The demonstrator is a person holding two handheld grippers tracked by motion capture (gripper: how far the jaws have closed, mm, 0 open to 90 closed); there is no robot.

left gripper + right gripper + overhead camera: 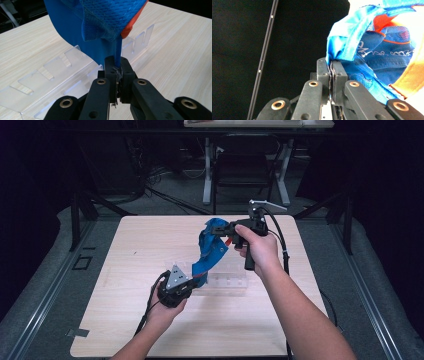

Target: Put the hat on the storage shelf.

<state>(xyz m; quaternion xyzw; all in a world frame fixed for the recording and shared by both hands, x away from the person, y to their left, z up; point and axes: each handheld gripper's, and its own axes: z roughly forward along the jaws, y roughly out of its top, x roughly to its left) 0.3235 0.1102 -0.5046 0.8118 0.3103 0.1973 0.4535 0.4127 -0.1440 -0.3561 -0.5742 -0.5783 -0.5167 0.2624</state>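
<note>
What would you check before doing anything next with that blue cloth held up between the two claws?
1. Left claw gripping the blue cloth: ok, its jaws are closed on a thin edge of it.
2. Right claw gripping the cloth: ok, its jaws pinch a hem.
3. Cloth lifted off the table: ok, it hangs between the two claws, the right one higher.
4. Cloth free of the clear plastic rack below it: cannot tell, the cloth hides part of the rack.
5. Cloth spread flat: not ok, it is bunched and folded.
6. Cables clear of the cloth: ok in the high view.
</note>
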